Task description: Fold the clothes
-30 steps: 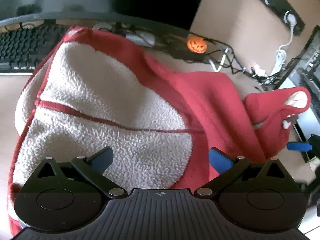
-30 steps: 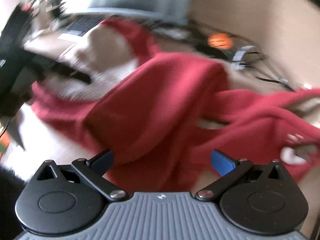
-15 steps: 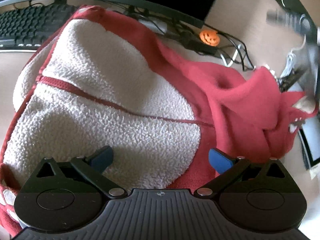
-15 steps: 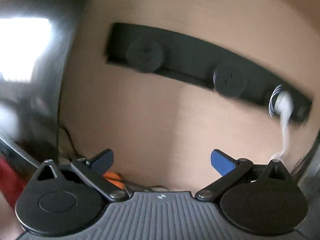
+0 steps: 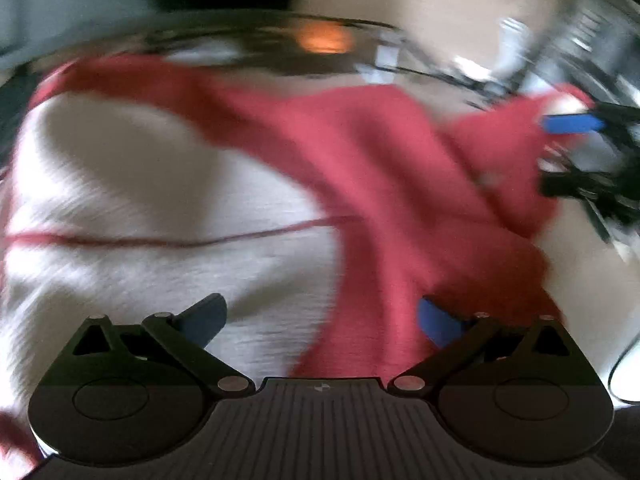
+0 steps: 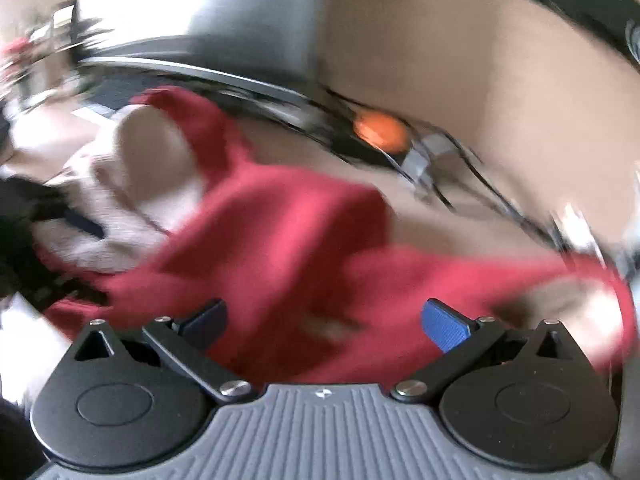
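While the red jacket (image 5: 380, 168) is lying bunched on the bench (image 6: 460, 92), both claws, left (image 5: 322, 316) and right (image 6: 324, 318), are hanging released; grabbing one sleeve (image 6: 500, 276) edge firmly is looking best.

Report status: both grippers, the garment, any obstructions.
Left gripper open, empty, over red fleece garment. Right gripper open, empty. Garment unfolded, cream lining exposed. Cables and orange pumpkin behind.
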`<state>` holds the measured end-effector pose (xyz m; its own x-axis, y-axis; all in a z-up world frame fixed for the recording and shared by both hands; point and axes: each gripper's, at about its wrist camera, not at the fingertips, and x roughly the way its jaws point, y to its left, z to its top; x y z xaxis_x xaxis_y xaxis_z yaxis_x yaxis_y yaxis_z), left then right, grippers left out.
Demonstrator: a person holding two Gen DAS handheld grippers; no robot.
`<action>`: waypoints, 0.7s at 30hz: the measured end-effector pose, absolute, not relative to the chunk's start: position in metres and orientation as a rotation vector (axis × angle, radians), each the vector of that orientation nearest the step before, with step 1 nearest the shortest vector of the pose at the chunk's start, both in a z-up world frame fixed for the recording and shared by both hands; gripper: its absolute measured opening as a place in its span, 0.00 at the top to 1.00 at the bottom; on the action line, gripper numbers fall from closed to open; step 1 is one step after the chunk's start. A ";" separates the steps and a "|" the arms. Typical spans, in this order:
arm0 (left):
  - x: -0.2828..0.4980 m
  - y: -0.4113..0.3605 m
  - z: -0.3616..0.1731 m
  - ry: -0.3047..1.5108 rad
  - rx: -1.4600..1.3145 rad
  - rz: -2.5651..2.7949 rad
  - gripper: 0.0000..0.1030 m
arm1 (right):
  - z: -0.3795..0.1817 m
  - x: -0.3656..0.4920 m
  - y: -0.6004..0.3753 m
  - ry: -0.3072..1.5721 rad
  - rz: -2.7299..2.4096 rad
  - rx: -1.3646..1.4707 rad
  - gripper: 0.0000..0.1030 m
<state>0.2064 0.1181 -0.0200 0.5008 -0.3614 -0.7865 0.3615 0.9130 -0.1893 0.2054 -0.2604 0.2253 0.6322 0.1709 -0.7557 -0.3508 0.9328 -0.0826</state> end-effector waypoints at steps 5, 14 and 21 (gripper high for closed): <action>0.203 0.082 -0.011 0.879 0.212 -0.506 0.00 | 0.214 0.199 -0.301 0.857 0.145 -0.087 0.00; 0.268 0.056 0.013 0.705 0.260 -0.352 0.00 | 0.202 0.180 -0.257 0.859 0.399 -0.142 0.00; 0.297 0.064 0.045 0.659 0.194 -0.291 0.00 | 0.160 0.255 -0.202 0.832 0.322 -0.399 0.00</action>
<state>0.2971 0.0638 0.0446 0.7523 -0.2035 -0.6266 0.3259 0.9416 0.0854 0.2546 -0.2019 0.1605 0.6328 0.1200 -0.7650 -0.4264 0.8786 -0.2149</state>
